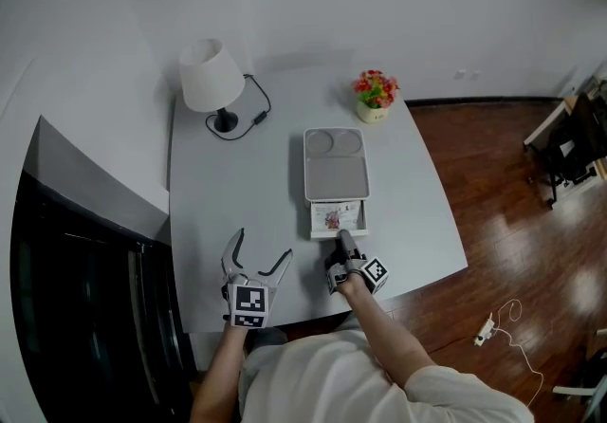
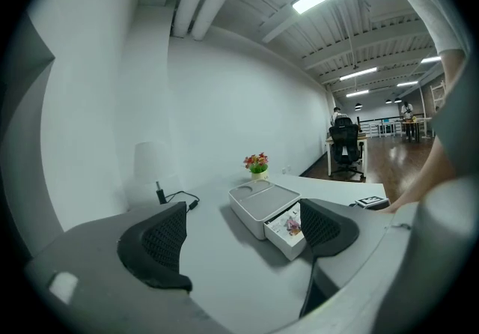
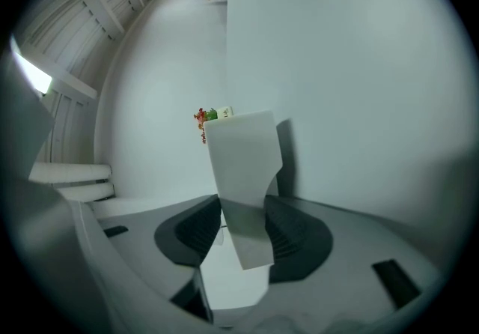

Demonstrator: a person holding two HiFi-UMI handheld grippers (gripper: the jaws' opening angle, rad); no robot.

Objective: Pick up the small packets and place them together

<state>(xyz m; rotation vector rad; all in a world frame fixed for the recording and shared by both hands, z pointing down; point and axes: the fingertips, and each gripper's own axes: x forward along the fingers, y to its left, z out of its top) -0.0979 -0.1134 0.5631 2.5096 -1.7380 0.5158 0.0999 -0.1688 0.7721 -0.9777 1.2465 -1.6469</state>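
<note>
While the pads [image 3: 288, 234] of the right gripper [image 3: 241, 229] sit closed on the white front edge of the open drawer [image 3: 241, 168], one on each face of it, the left gripper [image 2: 241, 231] hangs off to the side. Its jaws are spread wide with nothing between them, just above the near part of the table [image 1: 218, 193].

The small packets [image 1: 331, 218] lie flat inside that drawer, one with a colourful print and at least one paler beside it. The drawer is slid out of the near end of a grey-topped storage box [image 1: 336, 163] toward the person.

I judge the task barely begun. The drawer is open, so the packets can be reached, but none has been lifted and no gathering spot has been started. Every pick and place is left to do.

The drawer's long axis runs across the table from side to side, while the box's runs away from the person toward the flower pot [image 1: 376, 94]. The packets are too small here to tell which way they point. A lamp [image 1: 211, 75] stands well apart at the far left.
</note>
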